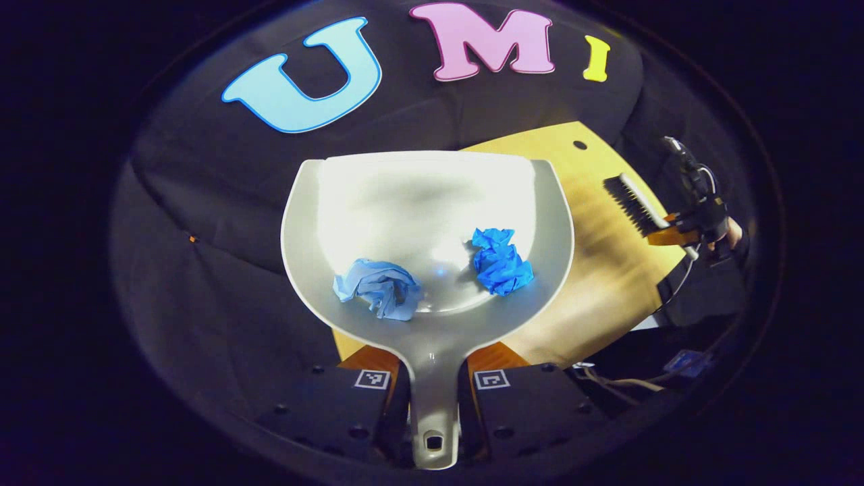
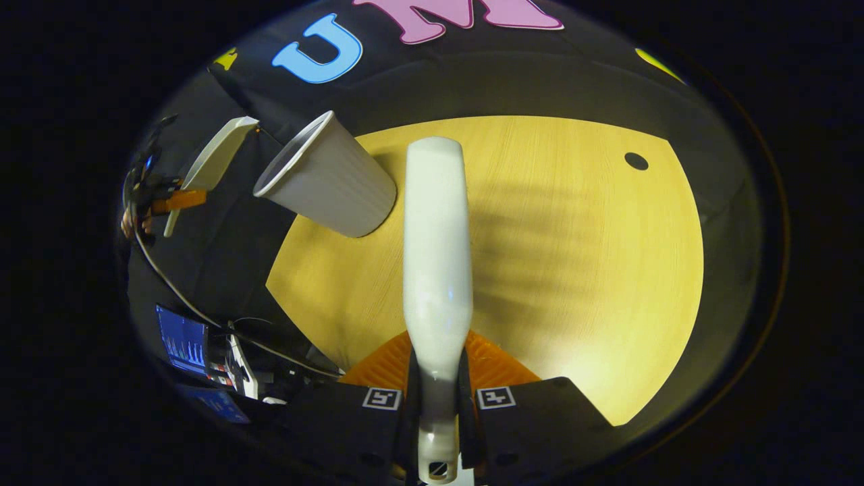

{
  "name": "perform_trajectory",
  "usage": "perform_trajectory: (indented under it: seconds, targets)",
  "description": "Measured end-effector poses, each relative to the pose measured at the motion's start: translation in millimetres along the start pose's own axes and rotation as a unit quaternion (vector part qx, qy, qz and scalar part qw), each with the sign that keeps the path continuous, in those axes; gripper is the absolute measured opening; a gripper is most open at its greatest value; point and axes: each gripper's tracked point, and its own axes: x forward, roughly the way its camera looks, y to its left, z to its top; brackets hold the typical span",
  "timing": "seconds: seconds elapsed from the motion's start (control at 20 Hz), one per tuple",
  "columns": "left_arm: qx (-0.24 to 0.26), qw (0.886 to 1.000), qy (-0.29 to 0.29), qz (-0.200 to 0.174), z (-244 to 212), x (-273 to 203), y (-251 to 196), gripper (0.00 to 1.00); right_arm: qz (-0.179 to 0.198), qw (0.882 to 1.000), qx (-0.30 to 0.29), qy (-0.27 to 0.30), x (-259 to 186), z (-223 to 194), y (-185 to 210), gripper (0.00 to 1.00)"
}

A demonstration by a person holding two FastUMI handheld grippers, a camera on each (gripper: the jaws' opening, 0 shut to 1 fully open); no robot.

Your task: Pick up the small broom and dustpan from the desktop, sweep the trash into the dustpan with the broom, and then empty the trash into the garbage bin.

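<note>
Your left gripper (image 1: 432,398) is clamping the handle of the pale grey plastic dustpan (image 1: 432,202), holding it lifted off the yellow wooden table (image 2: 574,256). Your right gripper (image 2: 439,405) is clamping the white-handled small broom (image 2: 437,256). Sweeping looks done: two crumpled blue paper wads, light (image 1: 378,287) and darker (image 1: 501,260), are sitting in the pan. Emptying is what's left; the ribbed grey garbage bin (image 2: 327,179) is standing at the table's edge, beside the pan. Pan looks smooth, so the wads may slide early.
</note>
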Motion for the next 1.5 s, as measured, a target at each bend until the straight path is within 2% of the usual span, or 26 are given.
perform_trajectory:
  seconds: [0.1,0.25,0.4,0.45,0.6,0.7,0.8,0.95,1.1,1.15,1.25,1.35,1.5]
  targets:
    - [0.027,0.998,0.055,0.022,6.8,10.2,-11.9,0.29,0.002,1.0,0.01,0.003,-0.4,0.6,1.4,0.26]
    - [0.105,0.988,0.101,0.043,30.0,23.0,-30.6,0.29,0.01,0.999,0.042,-0.005,-2.0,3.7,4.0,0.26]
    - [0.143,0.982,0.115,0.051,40.6,19.9,-73.6,0.29,-0.022,0.999,0.035,-0.035,0.2,0.4,4.9,0.26]
    - [0.165,0.977,0.123,0.057,42.3,20.5,-78.3,0.29,-0.017,0.998,0.04,-0.04,0.0,0.8,7.7,0.27]
    - [0.247,0.955,0.109,0.125,60.8,18.0,-90.4,0.29,-0.002,0.998,0.058,-0.04,9.6,-2.1,9.2,0.26]
    - [0.249,0.953,0.116,0.126,57.7,19.5,-104.8,0.29,-0.012,0.998,0.043,-0.034,14.6,-4.1,5.2,0.27]
    - [0.23,0.958,0.12,0.121,60.3,18.8,-110.2,0.29,-0.018,0.999,0.029,-0.019,18.4,-5.9,1.2,0.27]
    - [0.207,0.965,0.104,0.124,62.1,18.8,-108.3,0.29,-0.011,0.999,0.041,-0.01,15.2,-5.3,5.3,0.26]
    - [0.167,0.977,0.067,0.118,61.5,21.3,-115.9,0.29,-0.006,0.998,0.055,-0.014,11.2,-5.0,11.6,0.26]
    - [0.15,0.981,0.04,0.112,65.5,19.7,-127.5,0.29,-0.004,0.998,0.061,-0.019,10.6,-4.7,12.3,0.26]
    - [0.136,0.987,-0.04,0.077,78.8,12.8,-157.0,0.29,-0.016,0.997,0.072,-0.028,8.5,-3.5,14.9,0.26]
    - [0.127,0.984,-0.121,0.043,95.1,-0.6,-192.6,0.29,-0.031,0.995,0.082,-0.039,7.7,-2.2,17.0,0.26]
    - [0.121,0.966,-0.228,-0.021,120.4,-15.2,-248.9,0.29,-0.053,0.99,0.111,-0.066,8.0,0.0,20.5,0.27]
